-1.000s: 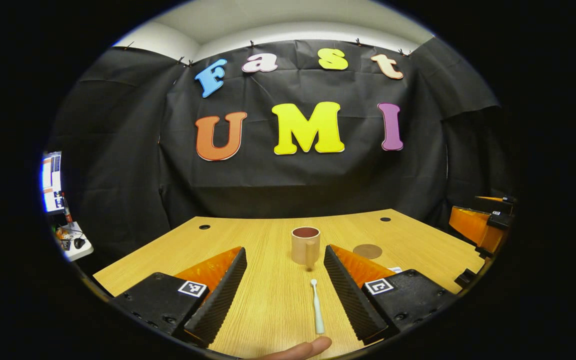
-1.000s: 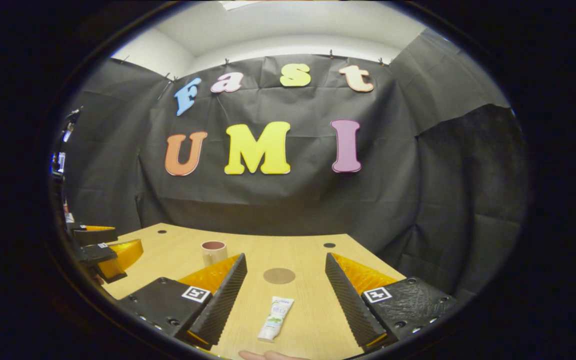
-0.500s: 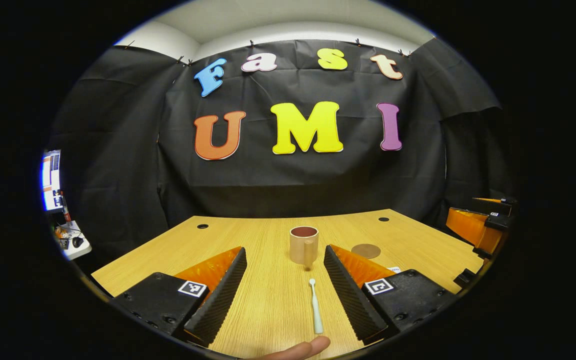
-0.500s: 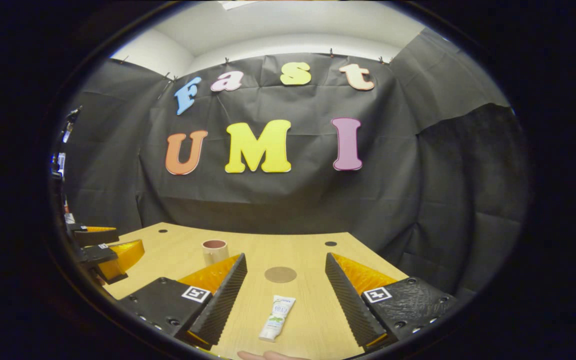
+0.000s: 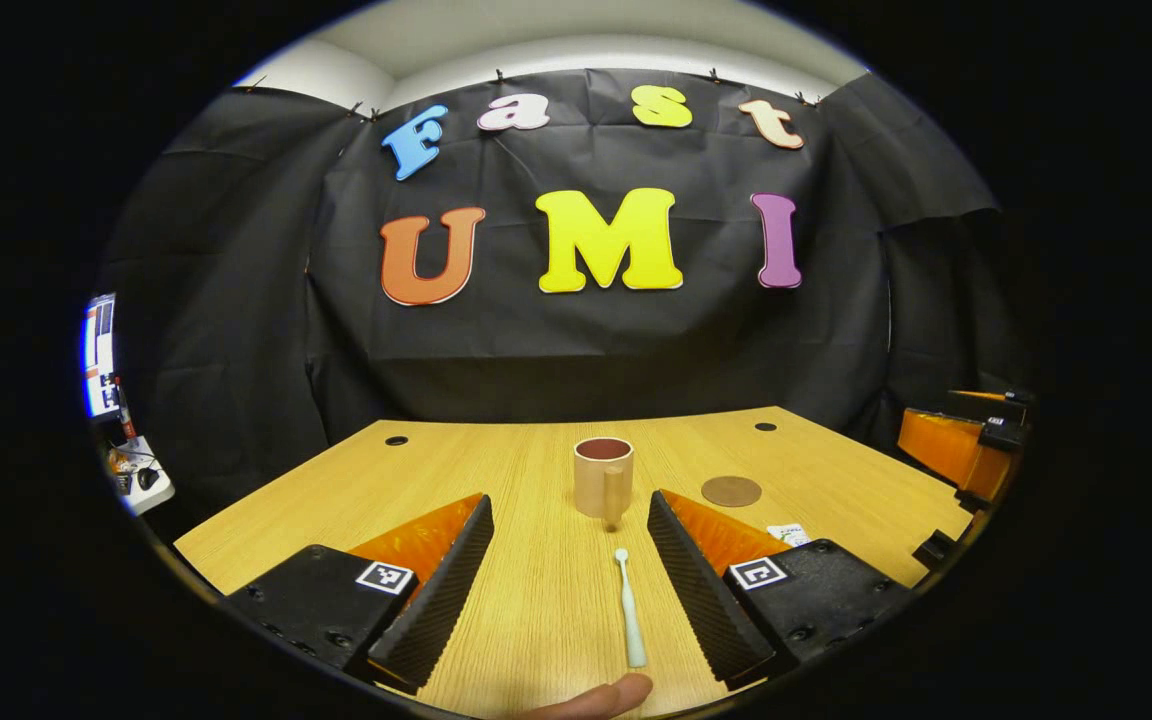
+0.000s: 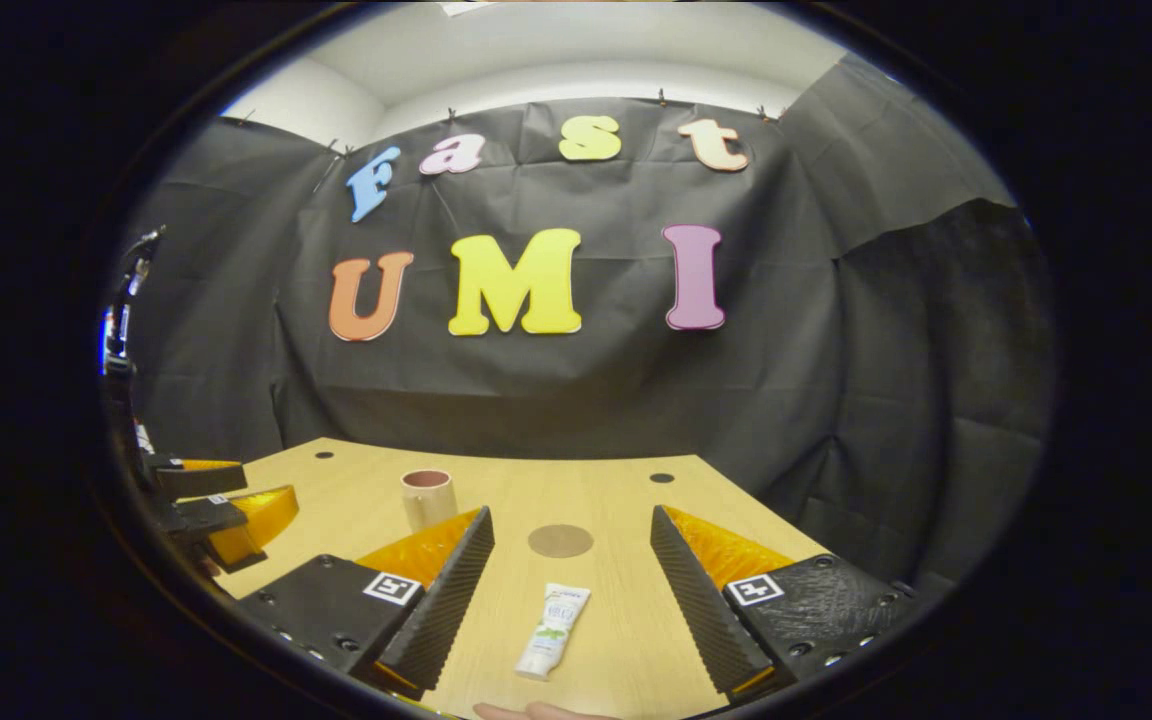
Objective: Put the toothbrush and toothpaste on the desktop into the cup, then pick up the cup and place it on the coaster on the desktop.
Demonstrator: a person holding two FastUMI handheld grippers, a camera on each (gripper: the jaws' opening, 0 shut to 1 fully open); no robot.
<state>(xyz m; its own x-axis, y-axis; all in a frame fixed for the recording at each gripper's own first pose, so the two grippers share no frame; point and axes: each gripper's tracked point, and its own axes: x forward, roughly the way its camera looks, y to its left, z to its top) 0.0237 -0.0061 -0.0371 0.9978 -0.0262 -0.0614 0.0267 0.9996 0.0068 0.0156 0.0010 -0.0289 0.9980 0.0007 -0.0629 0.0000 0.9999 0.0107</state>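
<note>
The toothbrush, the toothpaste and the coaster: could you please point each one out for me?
toothbrush (image 5: 628,612), left gripper view, middle of its handle.
toothpaste (image 6: 555,628), right gripper view, middle of the tube.
coaster (image 6: 560,541), right gripper view, centre of the disc.

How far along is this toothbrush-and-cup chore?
Nothing is done yet. The toothbrush and toothpaste lie flat on the desk, each between an open gripper's fingers, ungrasped. The cup stands apart from the coaster. Both items must go in, then cup onto coaster.
</note>
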